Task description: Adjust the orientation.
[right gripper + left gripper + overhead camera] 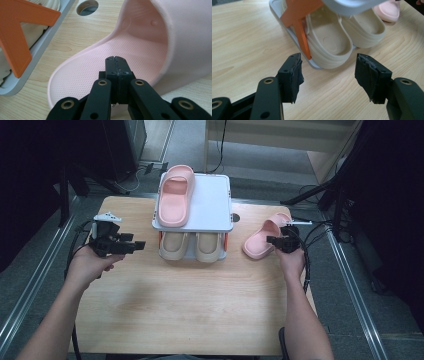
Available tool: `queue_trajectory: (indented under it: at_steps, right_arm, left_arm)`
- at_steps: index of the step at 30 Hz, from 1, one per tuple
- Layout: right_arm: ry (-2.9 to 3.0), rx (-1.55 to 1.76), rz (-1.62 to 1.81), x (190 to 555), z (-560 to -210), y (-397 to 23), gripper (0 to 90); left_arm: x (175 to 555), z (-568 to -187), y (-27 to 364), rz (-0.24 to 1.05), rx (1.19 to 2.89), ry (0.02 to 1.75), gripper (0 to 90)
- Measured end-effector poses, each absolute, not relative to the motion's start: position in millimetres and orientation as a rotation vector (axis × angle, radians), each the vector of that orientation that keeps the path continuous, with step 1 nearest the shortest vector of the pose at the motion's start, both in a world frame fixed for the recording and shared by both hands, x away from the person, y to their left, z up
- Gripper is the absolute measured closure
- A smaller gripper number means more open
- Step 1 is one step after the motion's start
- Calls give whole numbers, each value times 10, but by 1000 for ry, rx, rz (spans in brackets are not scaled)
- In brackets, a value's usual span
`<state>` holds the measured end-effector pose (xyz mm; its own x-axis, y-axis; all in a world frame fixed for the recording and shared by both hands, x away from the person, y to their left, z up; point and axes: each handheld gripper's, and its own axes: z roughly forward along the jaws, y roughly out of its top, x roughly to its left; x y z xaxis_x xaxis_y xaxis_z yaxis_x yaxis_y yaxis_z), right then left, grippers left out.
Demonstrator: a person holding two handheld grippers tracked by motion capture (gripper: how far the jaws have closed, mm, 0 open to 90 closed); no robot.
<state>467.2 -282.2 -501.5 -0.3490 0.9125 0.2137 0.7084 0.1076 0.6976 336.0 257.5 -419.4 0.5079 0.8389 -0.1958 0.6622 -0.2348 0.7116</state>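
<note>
High view shows the tabletop (150, 320) carrying a two-level grey rack (215, 200) at its far middle: one pink slipper (175, 195) lies on the top shelf's left half, and a beige pair (192, 246) sits on the lower level. A second pink slipper (265, 237) lies on the wood just right of the rack, its long axis running from the heel at the near left to the toe at the far right. The right tongs (274, 240) are the nearer by far; they sit at that slipper's heel end, while the left tongs (140, 245) hover well apart, left of the rack. In the right gripper view the right tongs (116, 60) are pressed together over the dimpled footbed (100, 67), and whether they pinch the heel rim I cannot tell. In the left gripper view the left tongs (328, 75) stand spread and empty, aimed at the beige pair (329, 42). The free slipper is soft, matte pink foam with a broad closed strap (185, 37); the open shelf space beside its mate lies up and to the left of it.
</note>
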Motion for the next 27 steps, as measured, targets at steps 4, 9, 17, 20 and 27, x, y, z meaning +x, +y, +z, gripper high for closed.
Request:
queue_trajectory:
  at_steps: [4, 9, 17, 20, 27]
  right_arm:
    - [2120, 1622, 1032, 4685, -5038, -2812, 900]
    - [2107, 1635, 1016, 4674, -5062, -2849, 900]
    - [2075, 1690, 1015, 4653, -5060, -2977, 900]
    - [2070, 1698, 1017, 4638, -5058, -3021, 882]
    - [2053, 1717, 1009, 4587, -5054, -3114, 879]
  left_arm:
    - [3256, -4284, 2552, 299, 1962, 1220, 390]
    - [3187, -4384, 2549, 297, 1959, 1218, 390]
    - [3205, -4536, 2622, 286, 1949, 1236, 386]
    - [3220, -4606, 2625, 284, 1957, 1236, 386]
    - [3275, -4692, 2644, 289, 1968, 1251, 387]
